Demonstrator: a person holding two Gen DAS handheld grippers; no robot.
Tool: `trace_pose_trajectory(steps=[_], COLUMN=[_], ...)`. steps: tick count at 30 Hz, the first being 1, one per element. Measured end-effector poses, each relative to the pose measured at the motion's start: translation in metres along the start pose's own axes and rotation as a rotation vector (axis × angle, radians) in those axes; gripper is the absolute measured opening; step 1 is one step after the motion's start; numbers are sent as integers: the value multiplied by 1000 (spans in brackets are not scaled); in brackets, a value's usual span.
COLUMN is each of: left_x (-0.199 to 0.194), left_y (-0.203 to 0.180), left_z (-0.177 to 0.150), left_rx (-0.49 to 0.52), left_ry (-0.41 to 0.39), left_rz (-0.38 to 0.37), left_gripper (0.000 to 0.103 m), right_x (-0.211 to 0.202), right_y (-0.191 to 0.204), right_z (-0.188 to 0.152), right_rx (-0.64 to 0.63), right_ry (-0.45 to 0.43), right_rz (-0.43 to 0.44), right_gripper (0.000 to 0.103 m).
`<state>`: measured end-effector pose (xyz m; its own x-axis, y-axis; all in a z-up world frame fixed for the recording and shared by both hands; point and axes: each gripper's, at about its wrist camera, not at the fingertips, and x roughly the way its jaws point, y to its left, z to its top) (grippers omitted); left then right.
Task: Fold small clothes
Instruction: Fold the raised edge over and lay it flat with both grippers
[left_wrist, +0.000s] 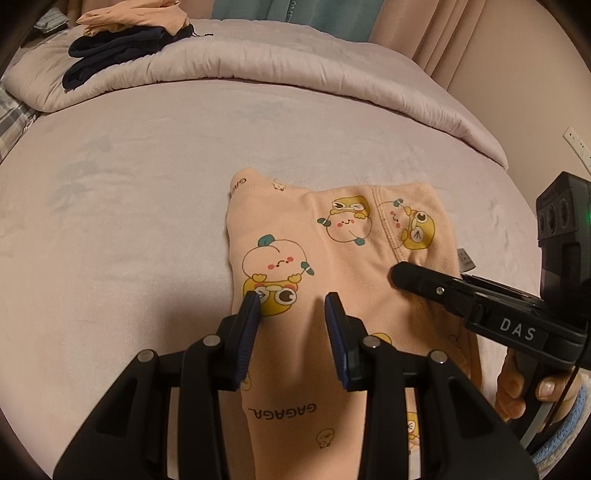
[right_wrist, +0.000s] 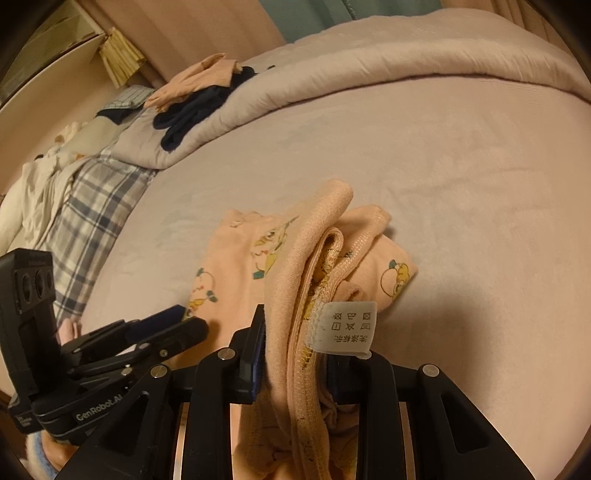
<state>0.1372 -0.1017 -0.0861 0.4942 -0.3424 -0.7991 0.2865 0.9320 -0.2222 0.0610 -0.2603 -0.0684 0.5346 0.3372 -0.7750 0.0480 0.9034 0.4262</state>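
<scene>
A small peach garment (left_wrist: 332, 251) with cartoon fruit prints lies partly folded on the pale bed sheet (left_wrist: 129, 203). My left gripper (left_wrist: 293, 302) is open, its blue-padded fingers straddling a low ridge of the garment near its front. My right gripper (right_wrist: 295, 354) is shut on the garment's bunched waistband edge (right_wrist: 314, 266), with a white care label (right_wrist: 349, 325) hanging by the right finger. In the left wrist view the right gripper (left_wrist: 399, 275) reaches in from the right onto the garment's right side. In the right wrist view the left gripper (right_wrist: 184, 325) sits at lower left.
A rolled pale duvet (left_wrist: 295, 62) runs along the back of the bed. On it lie dark navy clothes (left_wrist: 114, 51) and a peach garment (left_wrist: 133, 18). A plaid cloth (right_wrist: 92, 206) and white clothes (right_wrist: 33, 199) lie at the left. A wall (left_wrist: 546, 92) stands at right.
</scene>
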Motion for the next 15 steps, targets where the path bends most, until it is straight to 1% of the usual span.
trace_pose_trajectory(steps=[6, 10, 12, 15], left_x=[3, 4, 5, 6], left_y=[0, 1, 2, 5], left_z=[-1, -4, -5, -6], left_rx=[0, -5, -7, -15], left_ry=[5, 9, 14, 24], left_rz=[13, 18, 22, 24], left_gripper=[35, 37, 38, 45], right_x=[2, 2, 3, 4], right_y=[-7, -10, -11, -15], right_z=[-1, -2, -2, -2], right_rx=[25, 38, 44, 61], right_ry=[11, 21, 26, 30], right_rz=[-3, -4, -20, -29], right_gripper=[28, 28, 31, 37])
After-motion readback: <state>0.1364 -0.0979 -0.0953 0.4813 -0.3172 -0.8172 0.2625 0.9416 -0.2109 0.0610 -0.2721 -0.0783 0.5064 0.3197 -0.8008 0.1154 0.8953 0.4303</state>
